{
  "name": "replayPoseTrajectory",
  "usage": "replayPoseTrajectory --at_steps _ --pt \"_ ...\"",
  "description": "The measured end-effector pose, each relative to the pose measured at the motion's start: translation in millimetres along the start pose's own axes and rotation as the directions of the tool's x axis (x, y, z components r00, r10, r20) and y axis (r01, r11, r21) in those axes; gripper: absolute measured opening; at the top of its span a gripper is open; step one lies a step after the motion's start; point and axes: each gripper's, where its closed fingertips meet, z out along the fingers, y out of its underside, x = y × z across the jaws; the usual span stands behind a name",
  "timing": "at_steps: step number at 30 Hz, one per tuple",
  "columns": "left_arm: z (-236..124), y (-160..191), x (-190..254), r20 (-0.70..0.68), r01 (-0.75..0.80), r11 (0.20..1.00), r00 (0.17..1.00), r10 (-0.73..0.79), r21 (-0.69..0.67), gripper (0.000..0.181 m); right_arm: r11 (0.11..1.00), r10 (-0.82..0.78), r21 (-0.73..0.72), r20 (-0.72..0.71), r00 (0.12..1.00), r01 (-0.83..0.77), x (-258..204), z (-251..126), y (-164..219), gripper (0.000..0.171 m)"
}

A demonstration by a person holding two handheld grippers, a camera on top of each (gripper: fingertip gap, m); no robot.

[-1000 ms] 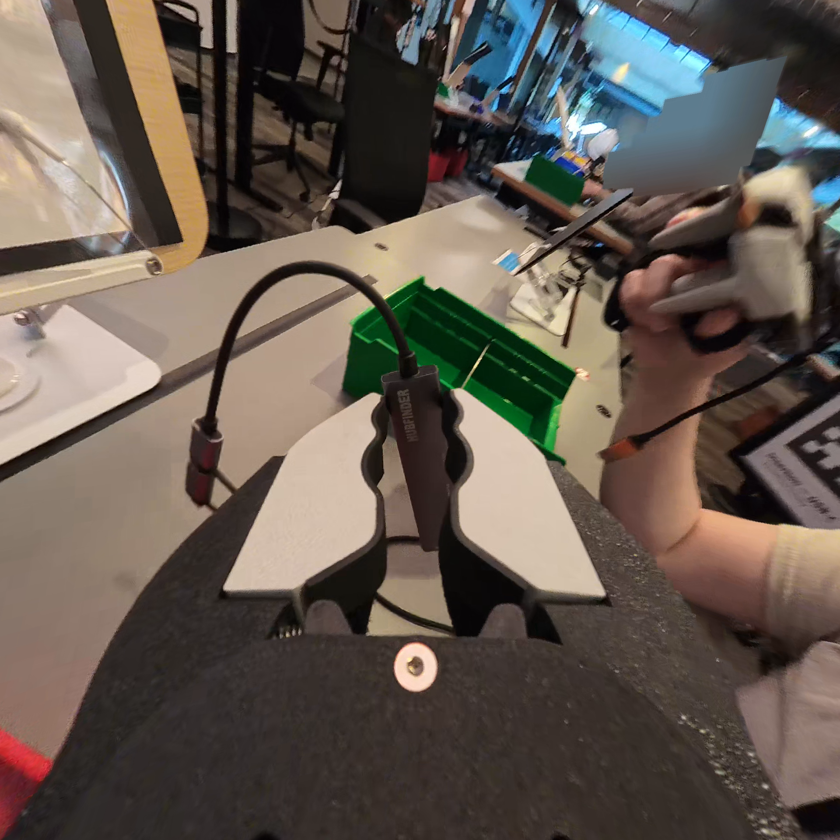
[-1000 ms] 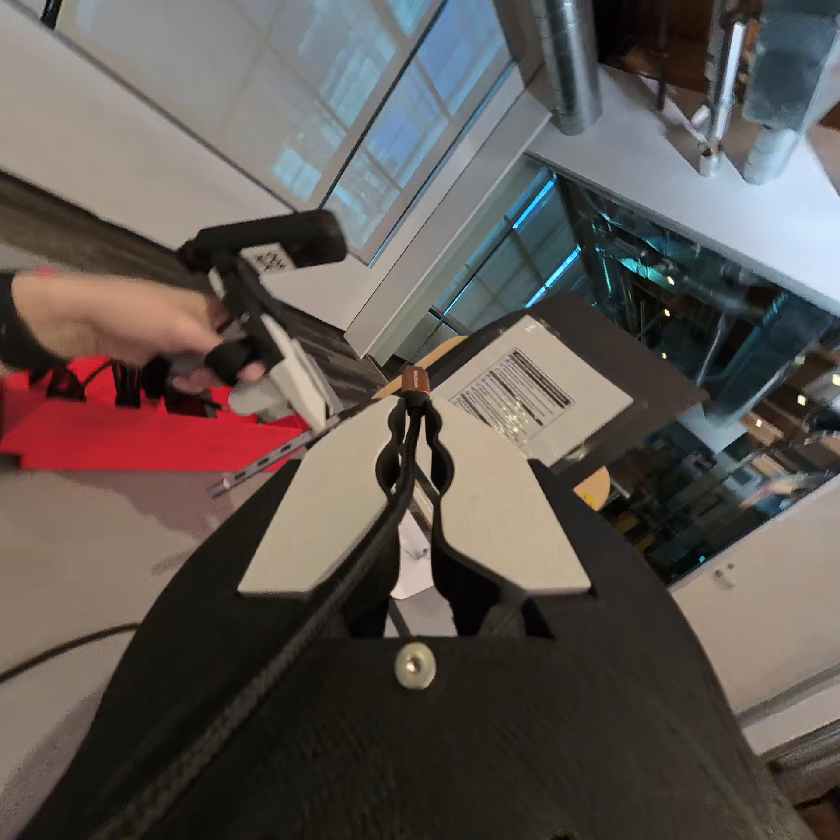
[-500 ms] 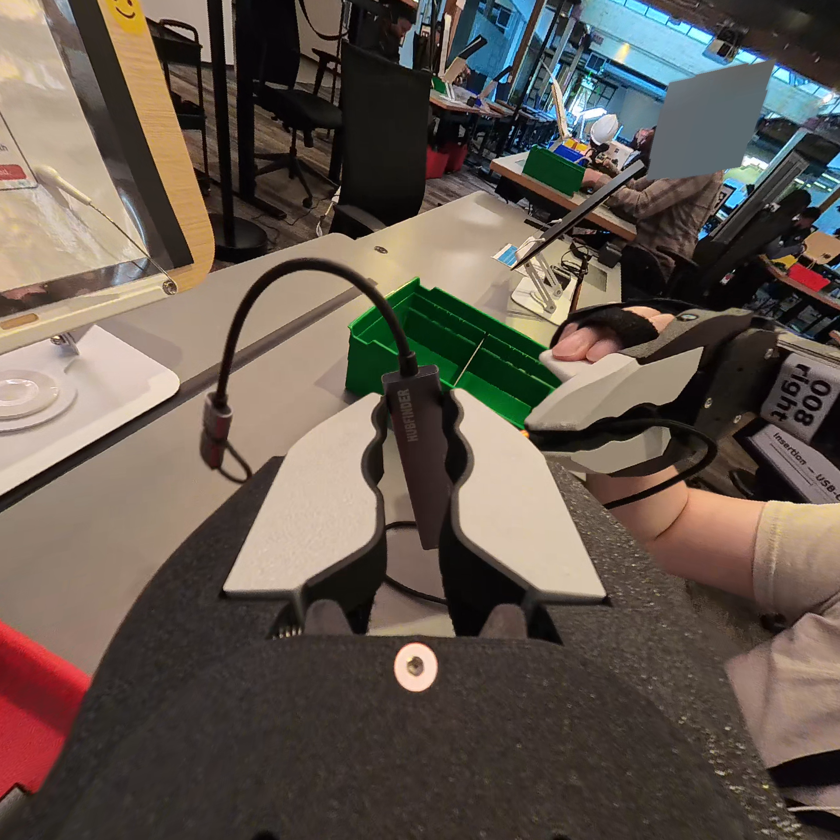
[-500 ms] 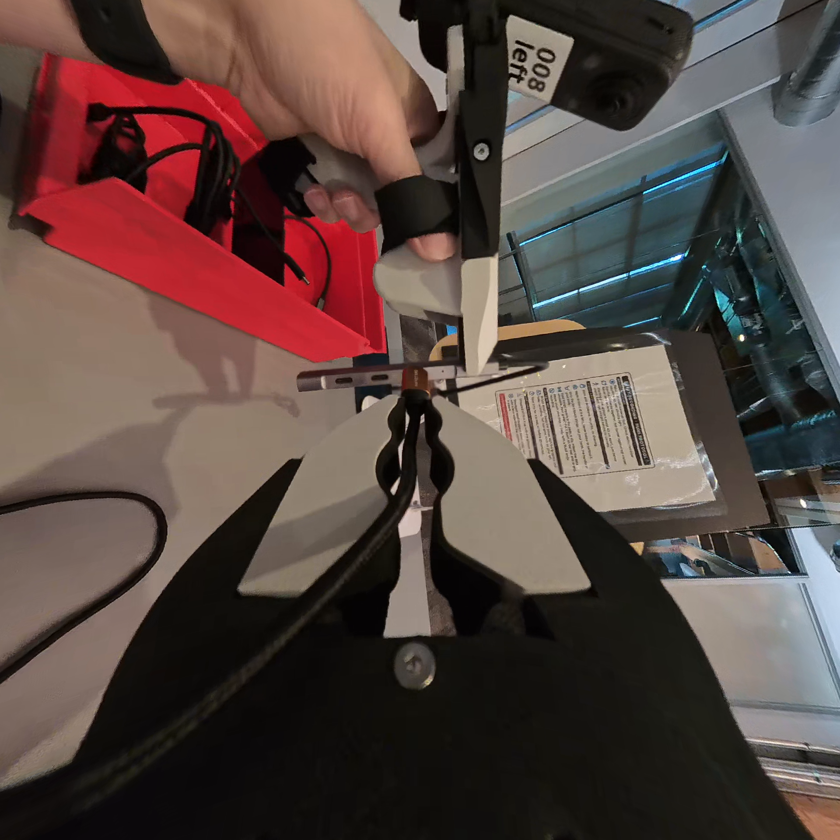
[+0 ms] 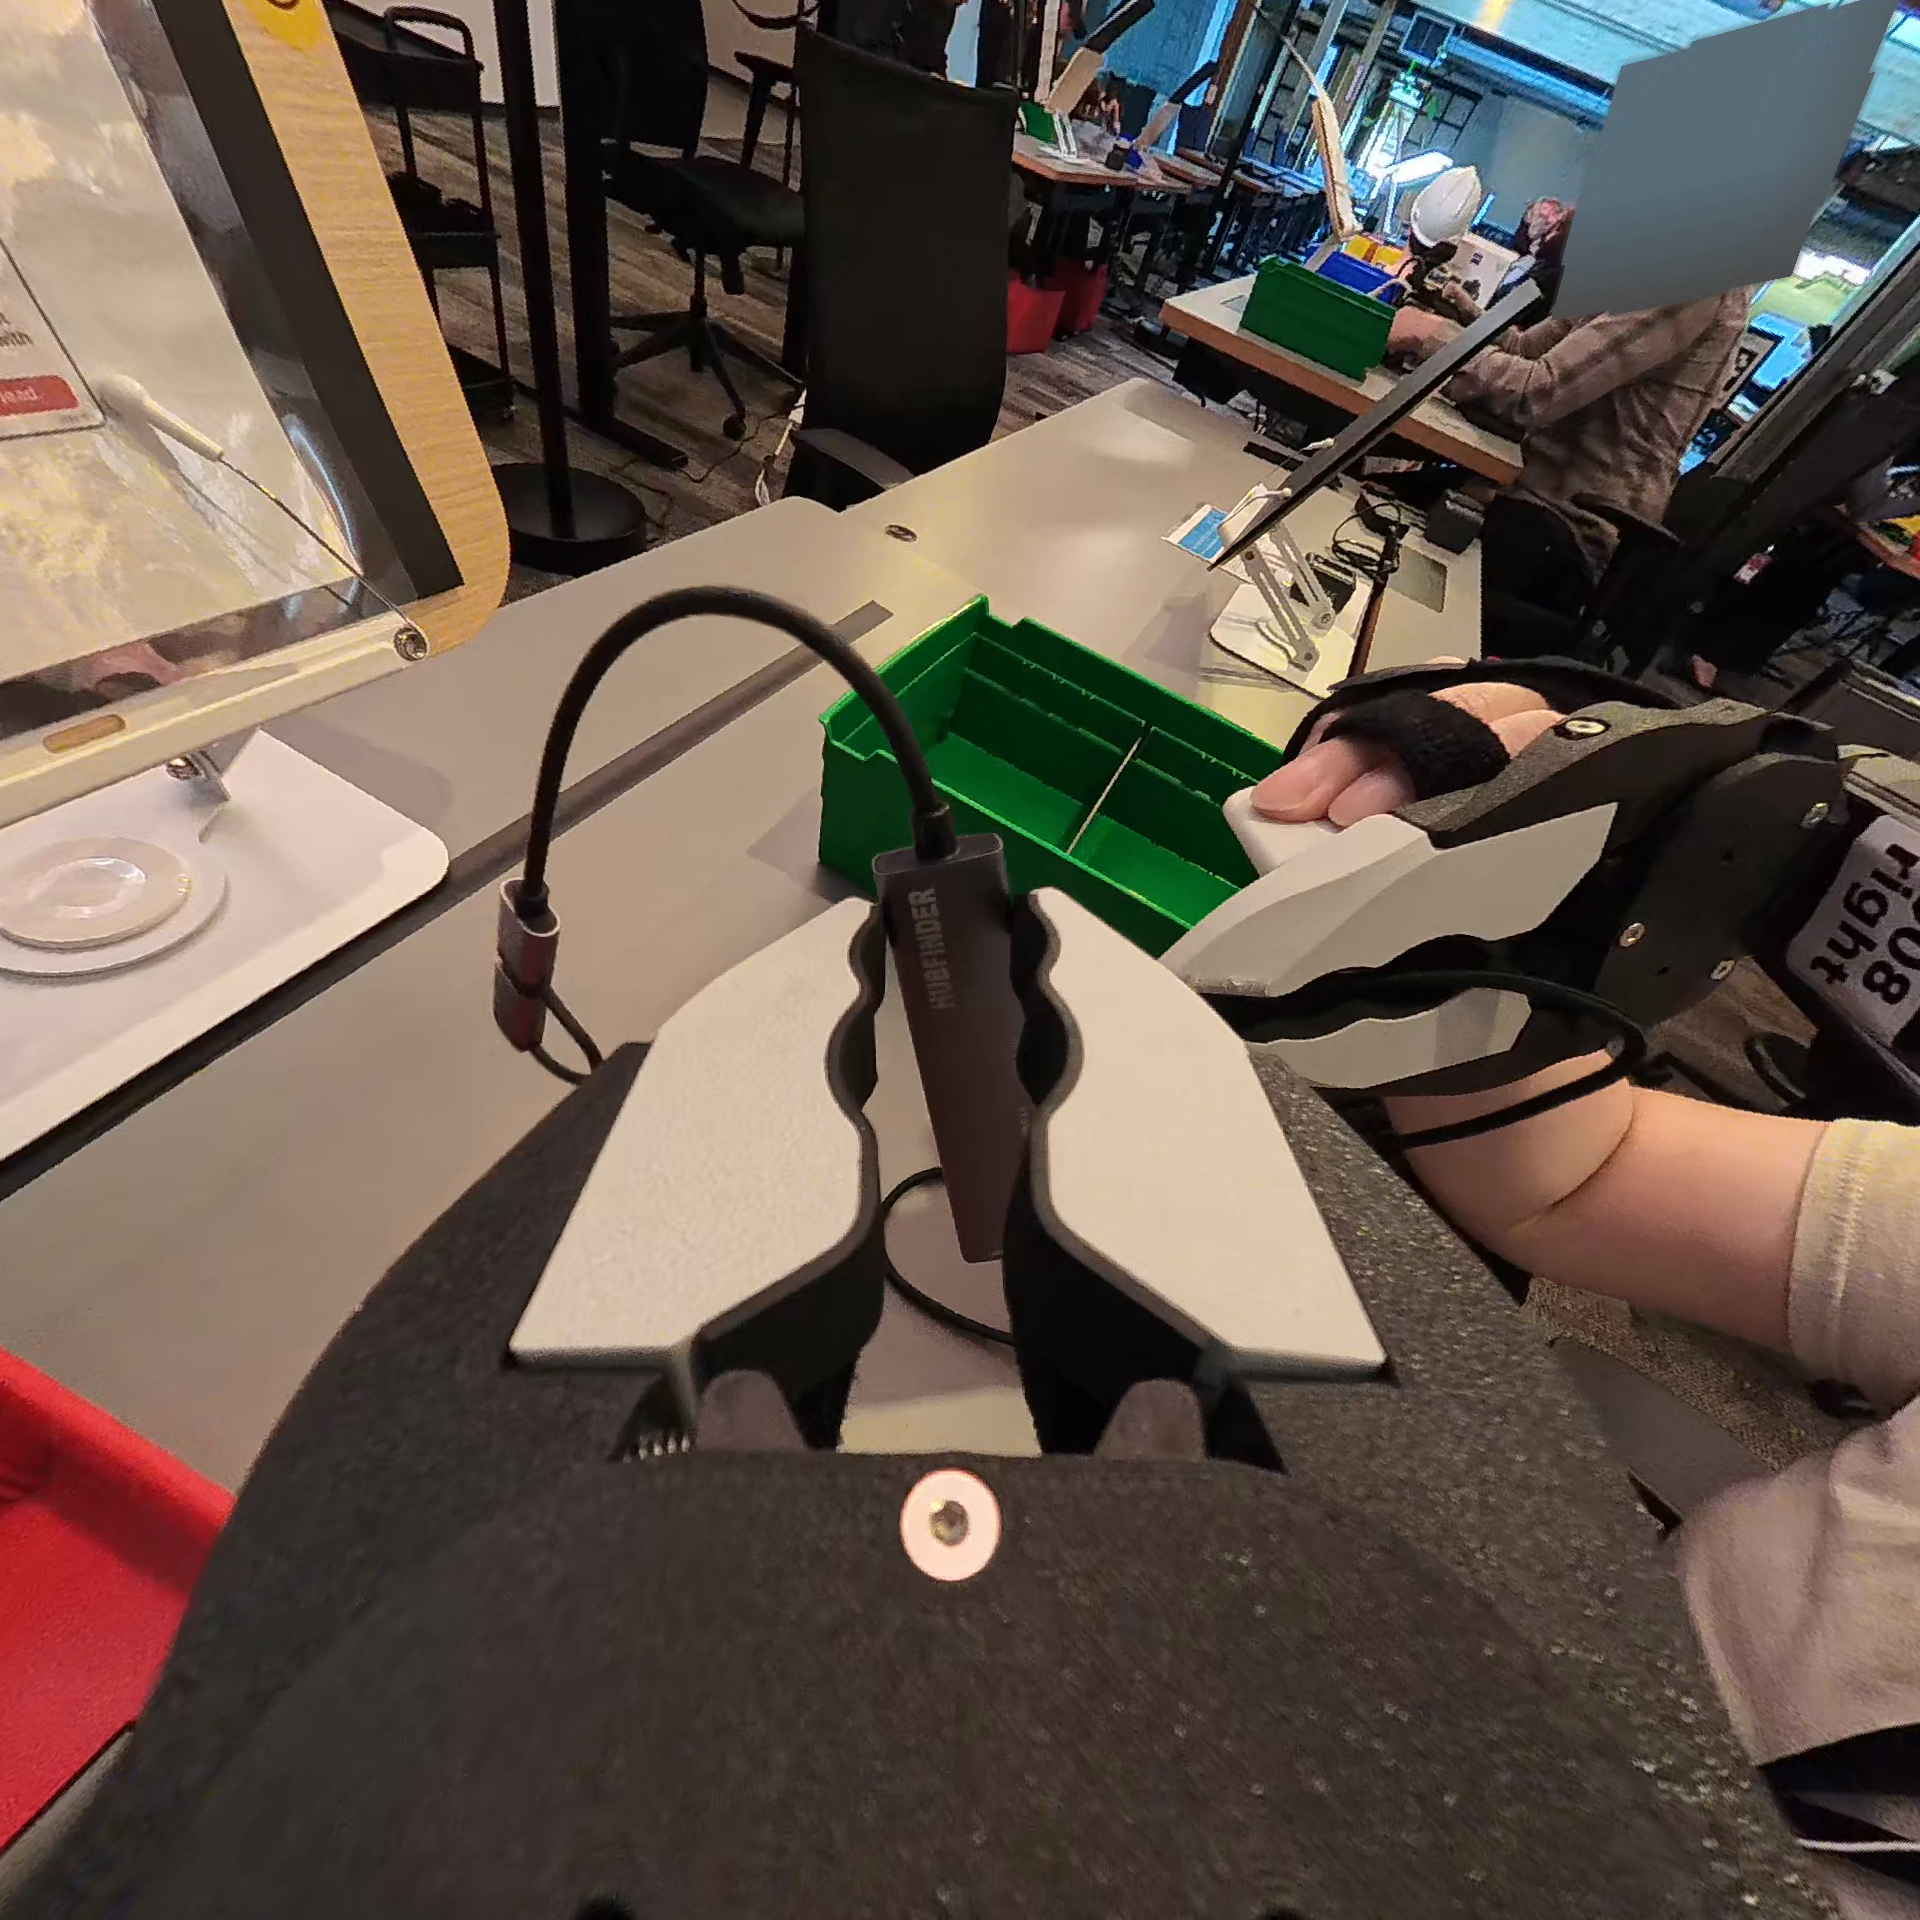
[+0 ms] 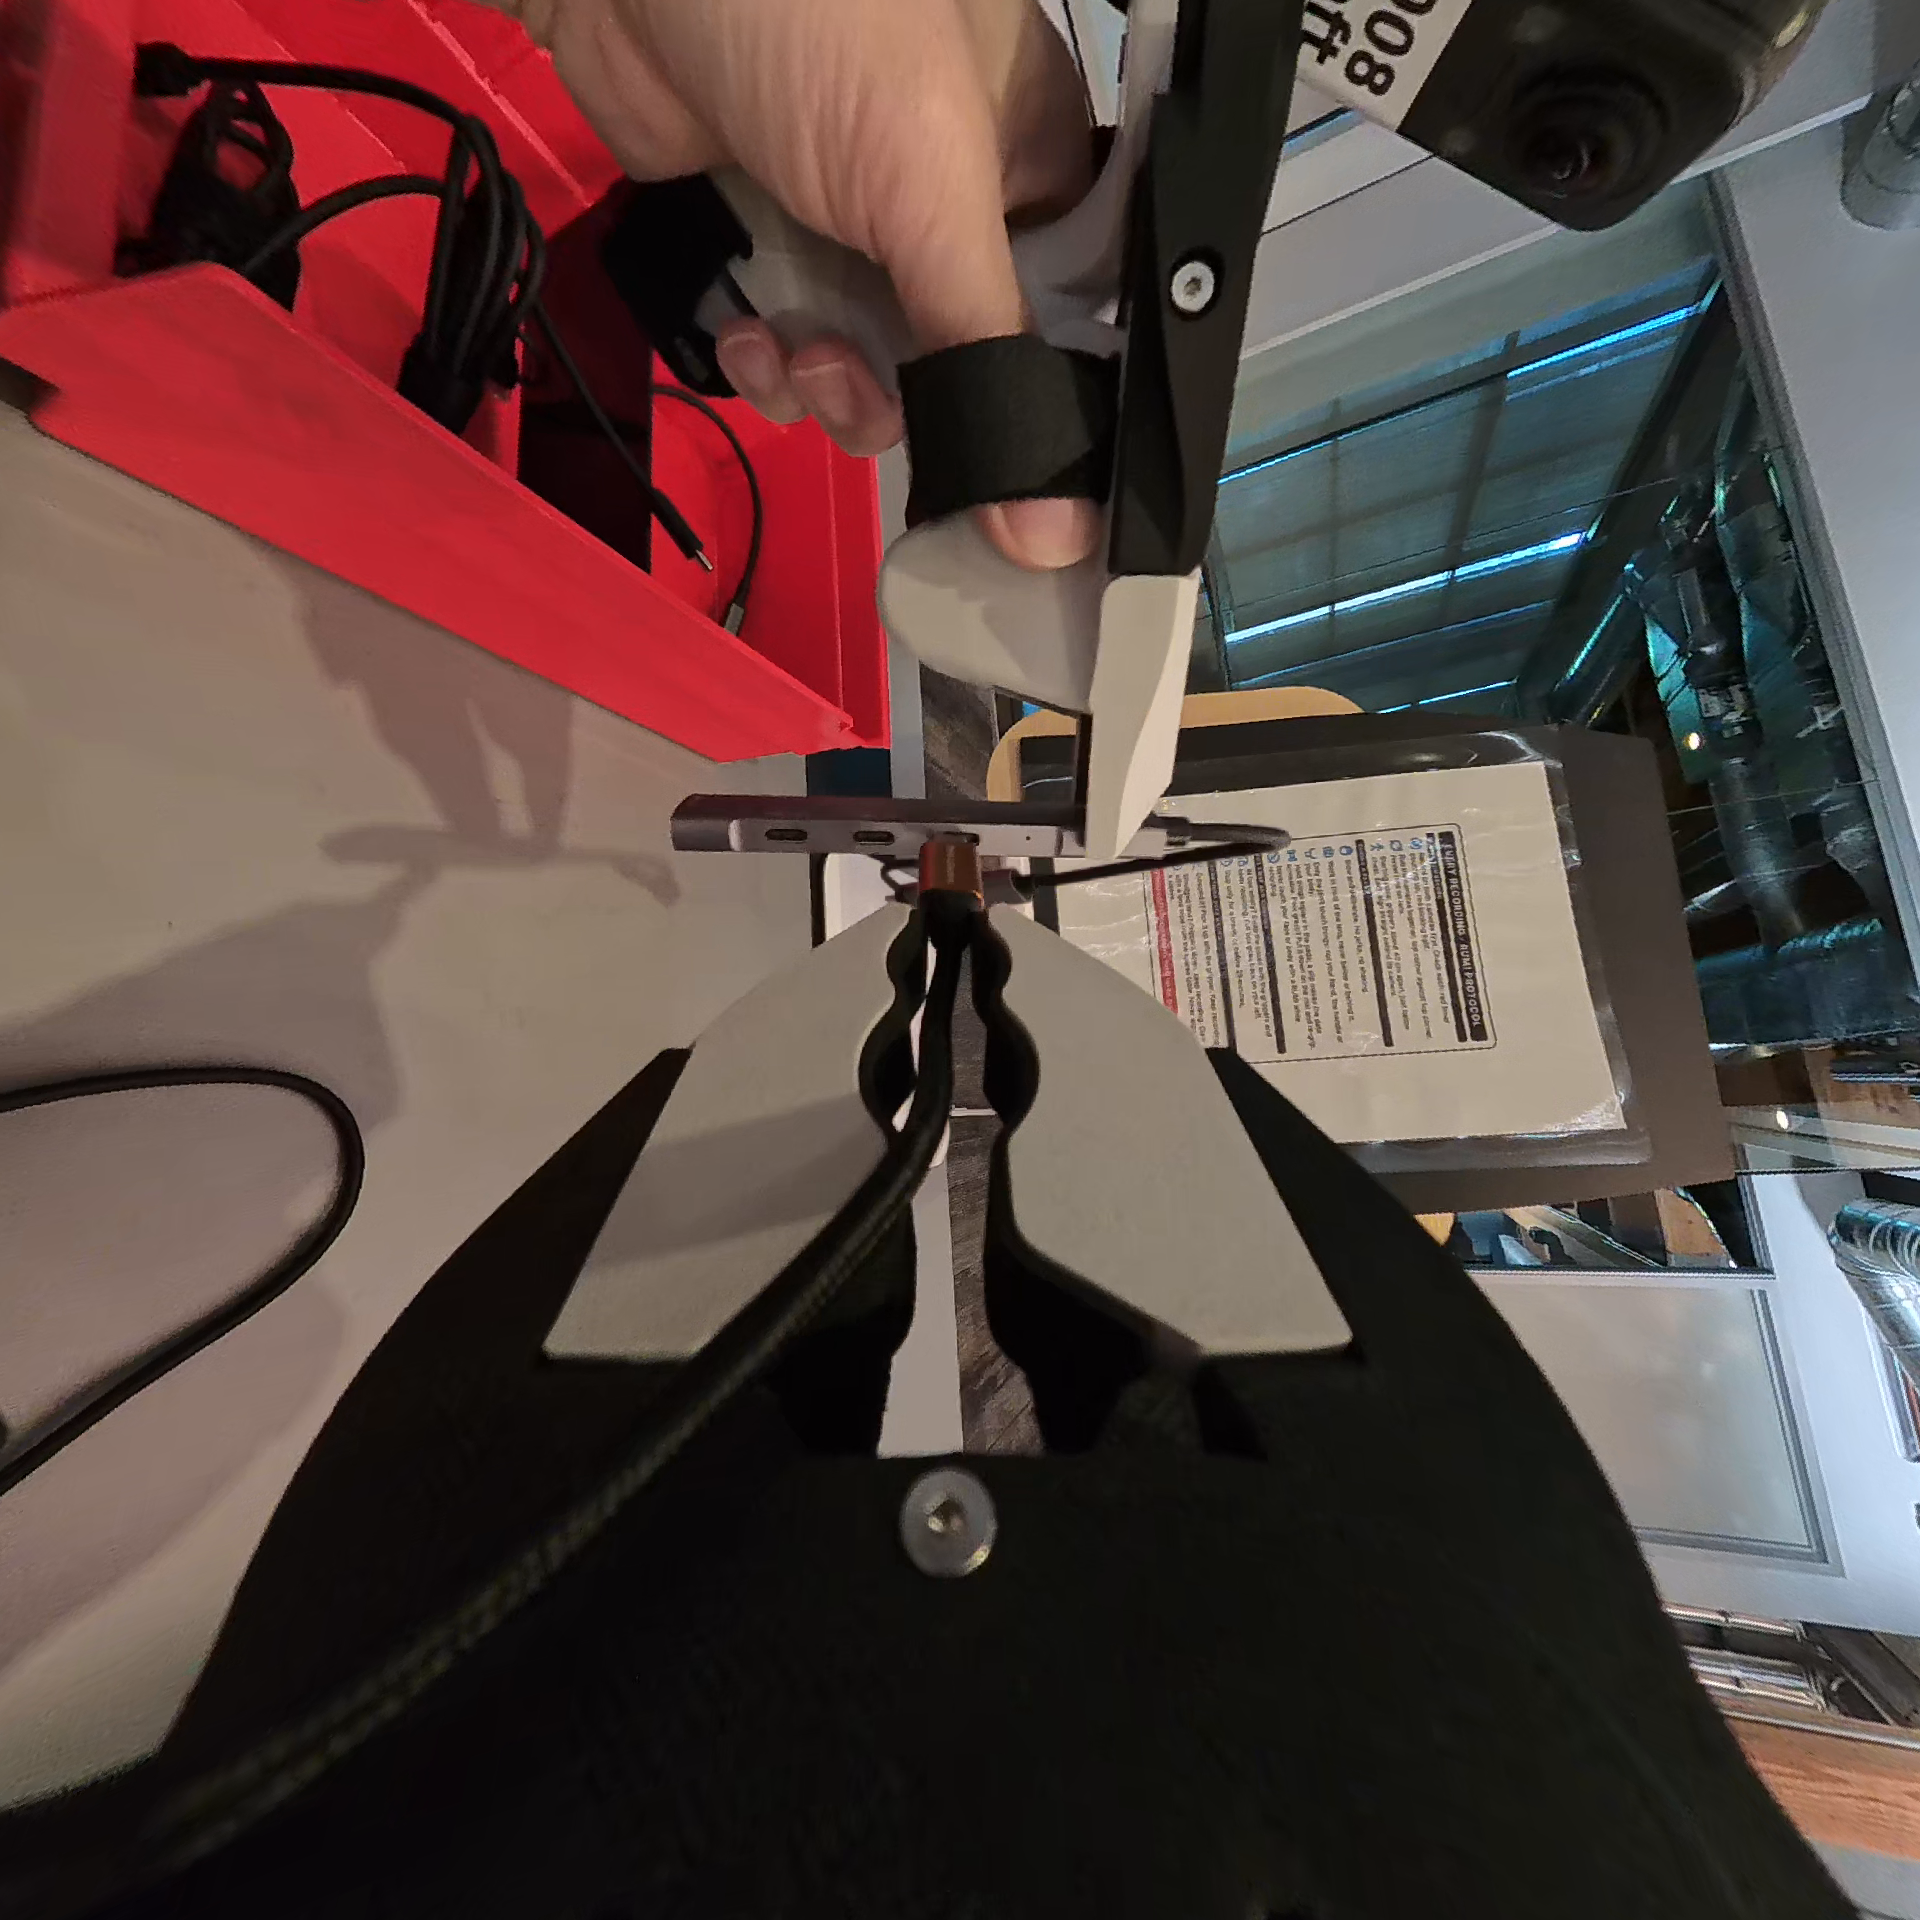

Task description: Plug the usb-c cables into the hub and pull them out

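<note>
Left wrist view, far left: red bin (image 5: 62, 1538) at the worktop (image 5: 312, 1195) edge, then a framed sign on a white stand (image 5: 156, 582). The hub's own short lead (image 5: 665, 665) arches up and over to a dangling plug (image 5: 525, 961). Centre: left hand-held gripper (image 5: 951, 1049) closed on the hub (image 5: 961, 1049), gripping its slim dark body edge-on, with the far end and much of its length clear of the fingers. Behind it, a green divided bin (image 5: 1049, 790). Right: right hand-held gripper (image 5: 1247, 971), side-on and just beside the hub. Right wrist view, left to right: loose black cable (image 6: 208, 1226) on the worktop, red bin holding spare cables (image 6: 457, 260), then the hub edge with two open ports (image 6: 831, 836) left of the copper-collared plug (image 6: 951, 878). Right hand-held gripper (image 6: 951, 935) is clamped on the braided usb-c cable (image 6: 914, 1122) just behind that collar; the plug meets the port edge, depth of seating not discernible. Risks, as judged: cable gripped on the flexible braid, so a push could buckle it or tilt the plug and jam it at the port mouth. The hub is held across its narrow body, so side load from insertion may pivot or slip it in the fingers. The dangling lead could snag.
</note>
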Motion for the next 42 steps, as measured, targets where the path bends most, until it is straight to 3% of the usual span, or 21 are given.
replayPoseTrajectory --at_steps 10,25,30,36,42 --pt "4.0 4.6 1.4 0.023 -0.024 0.999 0.999 0.025 -0.039 0.023 1.000 -0.017 -0.024 0.008 1.000 0.017 -2.1 1.7 3.1 0.009" --pt "0.0 -1.7 -13.3 0.158 0.019 1.000 0.987 -0.022 0.018 0.022 0.997 -0.073 -0.030 -0.121 0.990 0.070 3.6 19.0 0.8 0.009" --pt "-5.5 -7.1 -18.0 0.148 0.055 0.996 0.987 -0.065 0.068 0.022 0.999 -0.033 0.022 -0.196 0.980 0.038 7.8 24.7 -8.1 0.009" --pt "-12.2 -13.8 -13.3 0.175 -0.003 0.996 0.984 -0.012 0.084 0.022 0.990 0.022 0.140 -0.253 0.967 0.014 10.6 23.9 -11.1 0.008" --pt "-22.4 -30.9 14.7 0.048 0.003 0.984 0.999 -0.012 0.176 0.022 0.973 -0.021 0.207 -0.361 0.932 0.102 17.3 10.5 -21.3 0.008"
